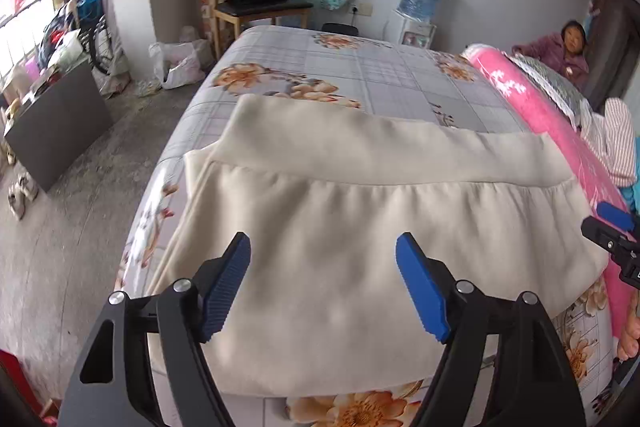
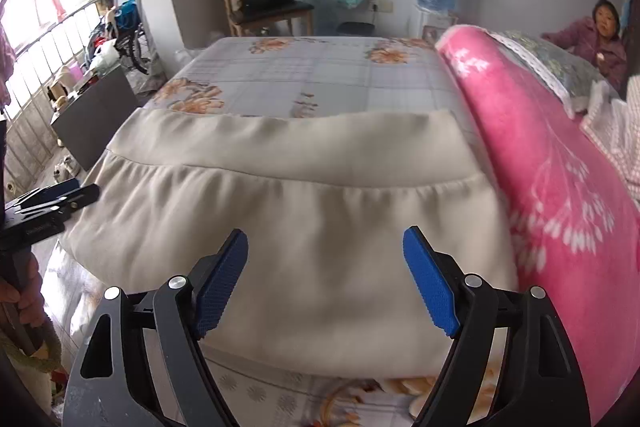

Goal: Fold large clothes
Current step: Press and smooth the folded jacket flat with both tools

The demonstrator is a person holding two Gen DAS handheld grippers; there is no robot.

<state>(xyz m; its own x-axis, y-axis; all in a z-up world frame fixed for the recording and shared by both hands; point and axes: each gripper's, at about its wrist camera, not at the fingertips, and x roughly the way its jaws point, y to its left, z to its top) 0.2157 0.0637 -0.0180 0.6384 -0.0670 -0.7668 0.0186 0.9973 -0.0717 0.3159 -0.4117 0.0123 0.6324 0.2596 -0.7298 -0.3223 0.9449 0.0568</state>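
- Here, going left to right, the left gripper hangs above the near-left part of the cream, soft fleece-like garment, its blue ribbed jaws spread wide and pinching nothing.
- The garment lies folded and mostly flat on the grey checked bedsheet with orange flowers, its broad waistband turned toward the far side of the bed.
- The right gripper hovers over the garment's near-right part, jaws likewise spread and empty.
- Just beside the garment's right edge lies the rolled pink blanket with white flower print.
- Judging by its gentle gathers and rounded folded edges, the fabric looks thick, limp and light; it should drape and sag when lifted, not slip.
- The near corners, one per gripper, seem the best hold, pinching through all layers.
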